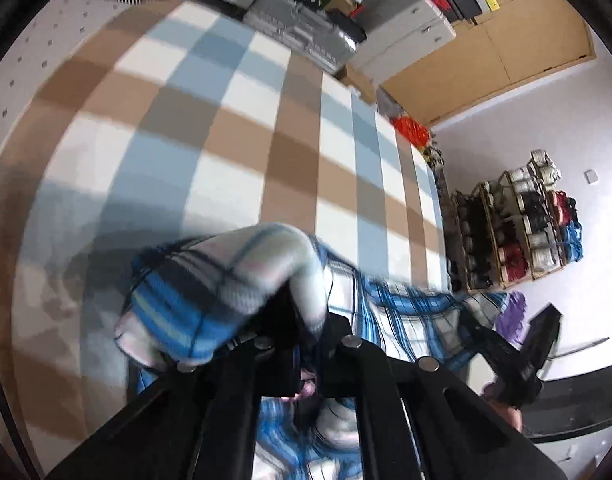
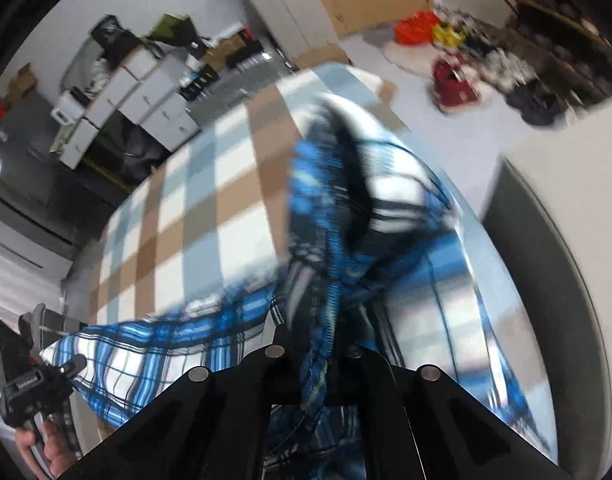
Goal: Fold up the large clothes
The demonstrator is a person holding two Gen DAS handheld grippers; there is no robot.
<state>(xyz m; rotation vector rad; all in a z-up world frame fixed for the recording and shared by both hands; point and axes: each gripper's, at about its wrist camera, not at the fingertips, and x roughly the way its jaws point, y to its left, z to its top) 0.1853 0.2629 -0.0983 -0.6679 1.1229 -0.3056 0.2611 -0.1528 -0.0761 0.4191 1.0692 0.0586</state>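
soft woven plaid shirt (image 1: 225, 280), matt checked cloth bedcover (image 1: 233, 128)

Support surface: a bed (image 1: 265, 128) covered with a large-check sheet in tan, pale blue and white squares, filling the centre and left of the left wrist view and running from lower left to upper centre in the right wrist view. On it: one plaid garment (image 1: 394, 312) in blue, white and black, its spread part lying on the sheet at the lower centre and lower right of the left wrist view, its bunched part raised off the sheet. In the right wrist view the same garment (image 2: 145, 352) stretches across the lower left of the frame. Details are blurred.
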